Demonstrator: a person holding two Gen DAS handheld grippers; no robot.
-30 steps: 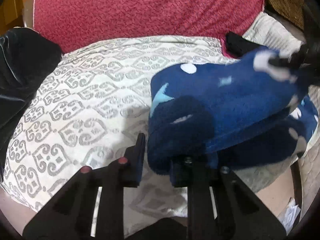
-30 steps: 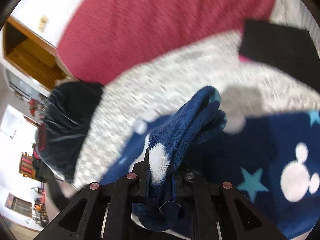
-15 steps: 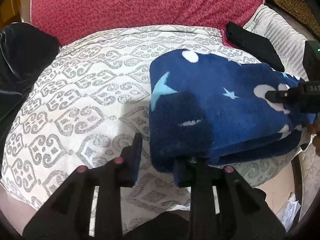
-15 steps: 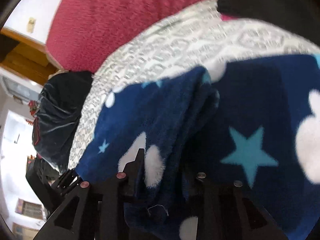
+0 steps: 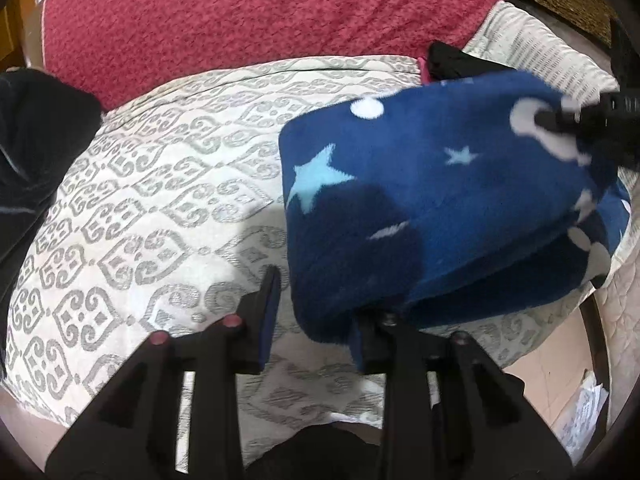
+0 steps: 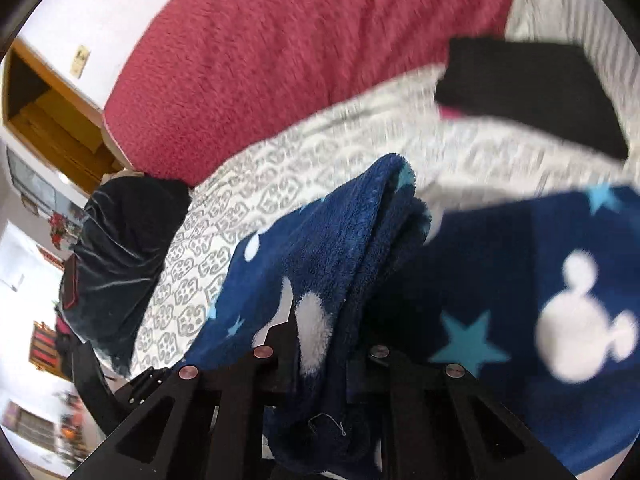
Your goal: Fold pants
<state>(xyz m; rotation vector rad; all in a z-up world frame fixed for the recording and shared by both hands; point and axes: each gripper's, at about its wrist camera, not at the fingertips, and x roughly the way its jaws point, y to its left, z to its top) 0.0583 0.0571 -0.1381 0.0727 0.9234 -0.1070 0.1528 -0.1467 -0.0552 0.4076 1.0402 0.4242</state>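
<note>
The pants point(image 5: 432, 200) are dark blue fleece with white mouse heads and pale blue stars, folded into a thick bundle on the patterned bedspread point(image 5: 160, 200). My left gripper point(image 5: 312, 312) is open; the bundle's near corner lies over its right finger and the left finger stands apart on the spread. My right gripper point(image 6: 332, 344) is shut on a bunched edge of the pants point(image 6: 340, 280) and holds it lifted above the layer below. The right gripper also shows in the left wrist view point(image 5: 580, 120) at the bundle's far right.
A red blanket point(image 5: 260, 20) covers the far side of the bed. A folded black garment point(image 6: 528, 92) lies at the far right. A dark velvet item point(image 6: 120, 260) sits at the left edge. The bed's near edge and floor point(image 5: 560, 368) show at lower right.
My right gripper has lifted its end of the pants off the lower layer again. The left gripper has stayed open by the near corner.
</note>
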